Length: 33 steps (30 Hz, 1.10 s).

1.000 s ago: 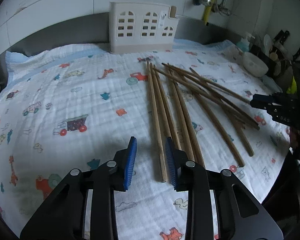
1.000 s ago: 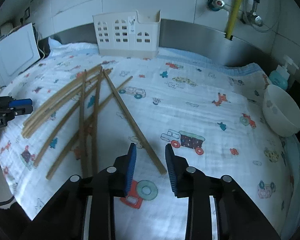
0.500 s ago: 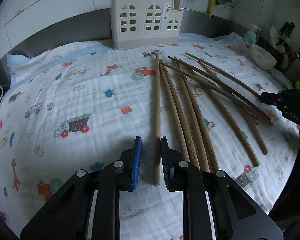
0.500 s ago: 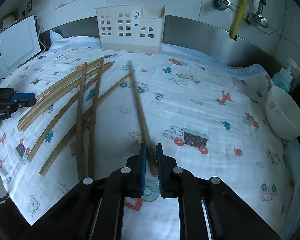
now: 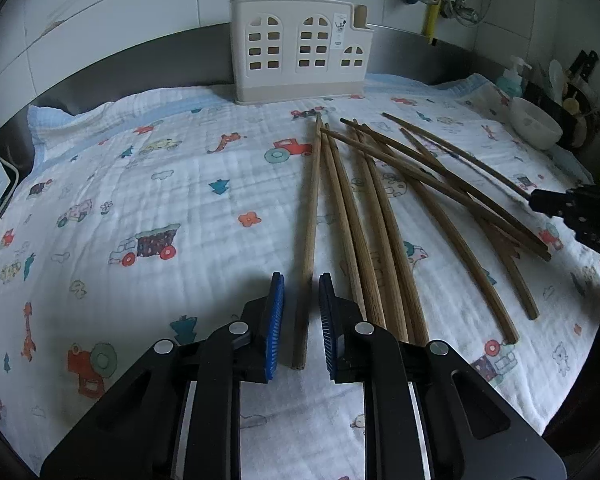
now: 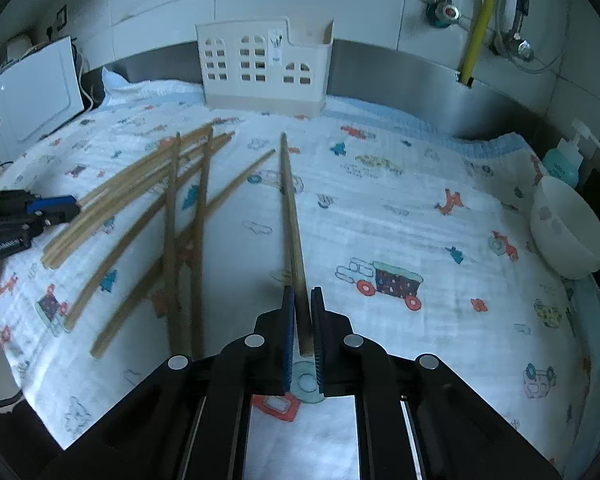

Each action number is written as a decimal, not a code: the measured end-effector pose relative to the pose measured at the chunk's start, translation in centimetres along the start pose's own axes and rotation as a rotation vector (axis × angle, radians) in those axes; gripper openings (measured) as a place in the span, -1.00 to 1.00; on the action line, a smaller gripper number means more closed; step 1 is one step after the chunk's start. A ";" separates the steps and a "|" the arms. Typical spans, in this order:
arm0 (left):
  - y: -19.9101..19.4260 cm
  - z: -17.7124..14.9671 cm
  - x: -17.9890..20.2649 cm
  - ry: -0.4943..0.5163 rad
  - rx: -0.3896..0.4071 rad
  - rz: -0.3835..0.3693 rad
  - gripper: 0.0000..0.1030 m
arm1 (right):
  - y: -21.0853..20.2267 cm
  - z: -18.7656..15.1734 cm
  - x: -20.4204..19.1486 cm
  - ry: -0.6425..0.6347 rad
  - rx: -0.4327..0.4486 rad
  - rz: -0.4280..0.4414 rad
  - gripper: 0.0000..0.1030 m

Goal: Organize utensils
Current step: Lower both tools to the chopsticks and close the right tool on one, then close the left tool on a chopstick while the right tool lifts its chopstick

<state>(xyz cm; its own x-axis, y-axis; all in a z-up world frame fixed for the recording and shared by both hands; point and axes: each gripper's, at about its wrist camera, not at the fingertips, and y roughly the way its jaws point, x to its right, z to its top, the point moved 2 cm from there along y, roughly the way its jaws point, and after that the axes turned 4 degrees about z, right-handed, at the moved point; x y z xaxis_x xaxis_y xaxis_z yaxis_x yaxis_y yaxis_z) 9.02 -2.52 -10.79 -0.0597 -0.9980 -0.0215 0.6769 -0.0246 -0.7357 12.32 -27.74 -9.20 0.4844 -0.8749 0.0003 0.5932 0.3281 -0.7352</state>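
Between the blue pads of the right gripper (image 6: 301, 326), one wooden chopstick (image 6: 291, 216) is being clamped near its close end; the jaws are pressed against it on both sides. Its long axis is running straight away from the gripper toward the cream utensil holder (image 6: 265, 70), which is standing upright at the back of the patterned cloth (image 6: 420, 208), against the steel backsplash. The far tip is pointing roughly at the holder's right end, so the coming move appears to be a lift and carry forward along that same line, then a tilt to drop the stick in.

The left gripper (image 5: 301, 318) is closing around a second chopstick (image 5: 309, 240). That stick is lying between the pads, but a sliver of cloth is showing on each side, so it is not yet being gripped. It too is lying lengthwise toward the holder (image 5: 300, 52), at the left edge of the remaining chopsticks (image 5: 400, 208), which are fanning out to the right.

Both hands are sitting at the near ends; neither looks clearly closer to the holder.
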 end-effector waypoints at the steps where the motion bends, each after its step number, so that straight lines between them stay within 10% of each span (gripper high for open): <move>1: 0.0 0.0 0.0 -0.008 -0.001 -0.002 -0.70 | -0.3 0.1 -0.1 0.002 0.008 -0.001 -0.85; 33: -4.7 4.7 -2.6 -0.013 0.147 -0.121 -0.87 | -10.3 11.9 -3.0 -0.030 0.280 0.052 -0.87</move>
<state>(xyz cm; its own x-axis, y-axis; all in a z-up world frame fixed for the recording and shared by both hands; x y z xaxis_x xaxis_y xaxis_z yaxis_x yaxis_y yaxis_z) 9.44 -0.06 -4.05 -0.1385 -0.9879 0.0703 0.7655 -0.1518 -0.6253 12.45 -24.20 6.43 0.5352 -0.8447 -0.0095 0.7196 0.4617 -0.5187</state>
